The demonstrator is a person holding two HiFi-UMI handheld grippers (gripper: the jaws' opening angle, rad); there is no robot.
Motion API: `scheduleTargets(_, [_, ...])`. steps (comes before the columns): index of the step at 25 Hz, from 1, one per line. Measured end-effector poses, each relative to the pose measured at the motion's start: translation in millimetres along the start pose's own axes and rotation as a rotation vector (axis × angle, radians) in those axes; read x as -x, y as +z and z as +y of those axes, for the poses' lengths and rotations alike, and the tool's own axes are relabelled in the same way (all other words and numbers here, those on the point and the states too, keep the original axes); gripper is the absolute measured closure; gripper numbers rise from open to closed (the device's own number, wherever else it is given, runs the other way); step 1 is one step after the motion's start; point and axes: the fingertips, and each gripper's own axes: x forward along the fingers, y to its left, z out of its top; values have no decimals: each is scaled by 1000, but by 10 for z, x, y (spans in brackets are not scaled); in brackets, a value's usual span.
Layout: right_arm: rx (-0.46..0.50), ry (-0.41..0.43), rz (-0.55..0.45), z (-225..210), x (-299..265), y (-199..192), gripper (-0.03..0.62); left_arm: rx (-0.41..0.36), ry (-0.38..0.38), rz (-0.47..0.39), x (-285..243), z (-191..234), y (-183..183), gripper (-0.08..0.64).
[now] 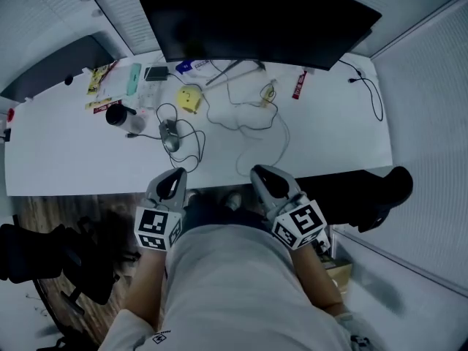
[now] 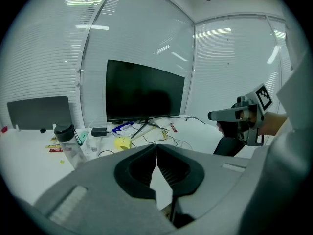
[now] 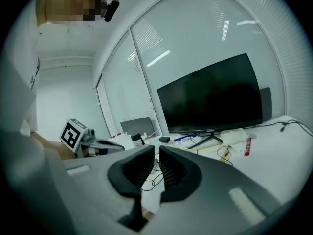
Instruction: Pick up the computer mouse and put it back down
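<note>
A grey computer mouse point(image 1: 170, 134) lies on the white desk point(image 1: 329, 130), left of the middle, with its thin cable looping around it. Both grippers hang close to the person's body at the desk's near edge, short of the mouse. The left gripper point(image 1: 178, 174) points at the desk just below the mouse, its jaws point(image 2: 156, 146) shut and empty. To its right, the right gripper point(image 1: 257, 171) is level with it. Its jaws point(image 3: 157, 148) are together with only a thin slit and hold nothing. In both gripper views the gripper bodies hide the mouse.
A wide black monitor point(image 1: 256, 20) stands at the desk's far edge. In front of it lie a yellow object point(image 1: 189, 98), a clear bottle with a black cap point(image 1: 124, 118), loose cables point(image 1: 256, 119) and small packets. A black chair point(image 1: 44, 258) stands on the floor at lower left.
</note>
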Motion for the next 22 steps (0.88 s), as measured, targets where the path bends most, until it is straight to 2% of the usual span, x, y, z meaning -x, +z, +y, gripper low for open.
scheduleTargets(7, [5, -6, 20, -47, -210, 63, 560, 55, 32, 21, -193, 288, -66, 549])
scheduleTargets(22, [-17, -196, 91, -314, -519, 61, 560, 101, 37, 172, -774, 1030, -516, 548])
